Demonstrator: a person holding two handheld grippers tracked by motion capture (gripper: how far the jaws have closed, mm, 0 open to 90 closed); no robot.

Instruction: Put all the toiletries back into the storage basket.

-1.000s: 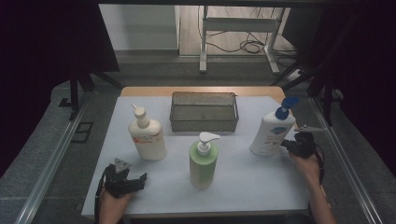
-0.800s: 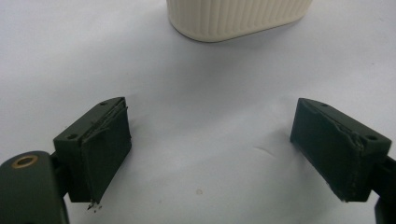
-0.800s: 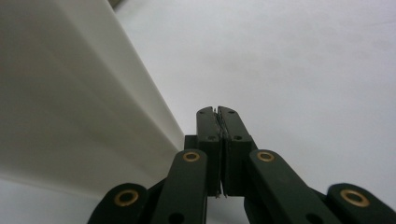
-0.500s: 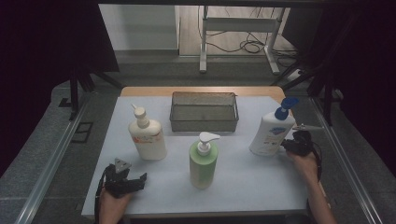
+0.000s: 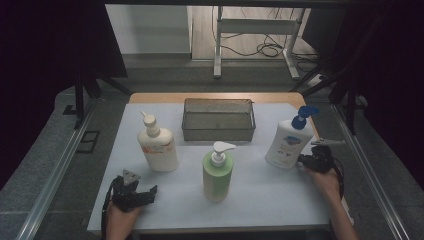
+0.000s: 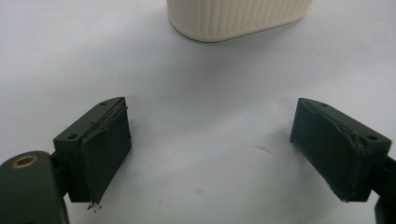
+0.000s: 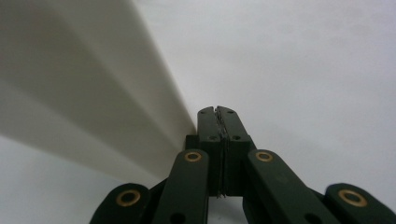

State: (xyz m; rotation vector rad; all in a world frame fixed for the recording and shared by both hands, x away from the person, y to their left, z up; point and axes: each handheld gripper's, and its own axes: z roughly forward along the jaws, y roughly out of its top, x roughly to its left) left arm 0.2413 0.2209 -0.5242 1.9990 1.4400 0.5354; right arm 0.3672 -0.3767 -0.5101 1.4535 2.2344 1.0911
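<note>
Three pump bottles stand on the white table sheet (image 5: 260, 200): a cream one (image 5: 158, 146) at the left, a green one (image 5: 217, 173) in the middle, and a white one with a blue pump (image 5: 287, 140) at the right. My left gripper (image 5: 137, 186) rests near the front left edge, open and empty. In the left gripper view its jaws (image 6: 210, 114) stand wide apart, with the cream bottle's base (image 6: 233, 18) ahead. My right gripper (image 5: 302, 161) is shut with nothing in it, its tips by the white bottle's foot. In the right gripper view the shut tips (image 7: 218, 113) lie right beside the white bottle's wall (image 7: 79, 98).
A grey wire-mesh basket (image 5: 218, 131) sits at the back middle of the sheet, behind the green bottle. The table's wooden edge (image 5: 220, 97) runs behind it. Metal rails (image 5: 60, 165) line both sides of the table.
</note>
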